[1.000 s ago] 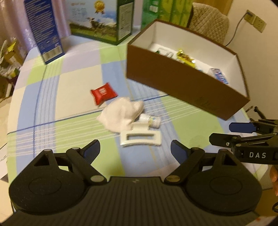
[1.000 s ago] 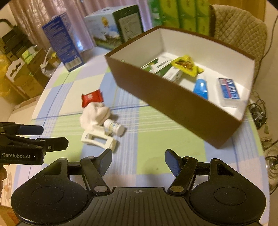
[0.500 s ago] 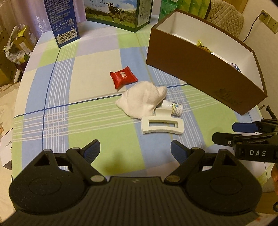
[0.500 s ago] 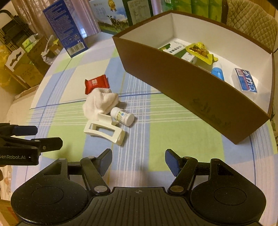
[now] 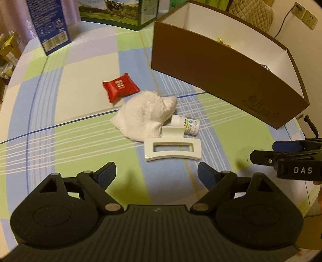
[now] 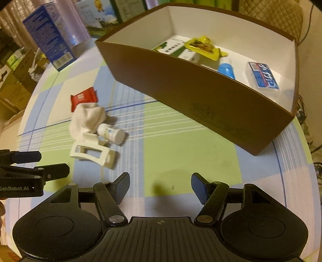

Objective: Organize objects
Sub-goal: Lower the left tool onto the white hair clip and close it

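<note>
A white hair claw clip lies on the checked tablecloth, just ahead of my open left gripper. Behind the clip lie a small white pill bottle, a crumpled white cloth and a red snack packet. The brown box with a white inside stands at the right. In the right wrist view the same clip, bottle, cloth and packet lie left of my open right gripper, which holds nothing. The box holds several items.
A blue carton and a green milk carton stand at the table's far side. A quilted chair is behind the box. The round table edge curves close on the right. Cardboard boxes sit on the floor at left.
Both grippers moved forward and lower toward the pile, so the clip, bottle and cloth look closer. Both stay open and nothing on the table has shifted.
</note>
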Motion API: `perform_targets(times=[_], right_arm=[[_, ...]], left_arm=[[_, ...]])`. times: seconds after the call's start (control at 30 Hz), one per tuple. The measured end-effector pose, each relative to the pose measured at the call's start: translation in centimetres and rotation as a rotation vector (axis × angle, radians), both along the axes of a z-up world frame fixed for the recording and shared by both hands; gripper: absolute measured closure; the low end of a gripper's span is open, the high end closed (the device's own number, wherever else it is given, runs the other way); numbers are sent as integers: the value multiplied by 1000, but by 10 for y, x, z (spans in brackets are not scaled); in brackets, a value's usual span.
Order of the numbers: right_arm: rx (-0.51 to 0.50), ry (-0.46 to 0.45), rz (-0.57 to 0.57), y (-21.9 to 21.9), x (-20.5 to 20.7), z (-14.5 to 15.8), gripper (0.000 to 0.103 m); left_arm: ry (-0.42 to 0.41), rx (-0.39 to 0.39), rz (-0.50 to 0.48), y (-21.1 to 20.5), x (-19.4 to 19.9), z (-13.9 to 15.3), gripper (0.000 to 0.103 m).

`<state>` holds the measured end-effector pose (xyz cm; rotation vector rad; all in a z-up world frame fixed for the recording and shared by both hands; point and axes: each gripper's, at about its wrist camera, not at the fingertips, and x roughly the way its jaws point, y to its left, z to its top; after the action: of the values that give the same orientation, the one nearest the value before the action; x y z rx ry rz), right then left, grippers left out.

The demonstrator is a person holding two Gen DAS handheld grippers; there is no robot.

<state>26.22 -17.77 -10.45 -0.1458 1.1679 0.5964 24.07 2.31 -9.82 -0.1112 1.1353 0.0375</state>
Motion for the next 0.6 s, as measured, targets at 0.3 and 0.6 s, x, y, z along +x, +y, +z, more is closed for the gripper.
perform_targets(times=[0.3,0.6], right_arm=[[-14,22,-45,-15,16,-11,38],[-17,33,-75,-25,26,-15,38]], left_arm=[[23,-13,-45,-14,29,-27,14],[76,23,-61,-24,51,-54,14]])
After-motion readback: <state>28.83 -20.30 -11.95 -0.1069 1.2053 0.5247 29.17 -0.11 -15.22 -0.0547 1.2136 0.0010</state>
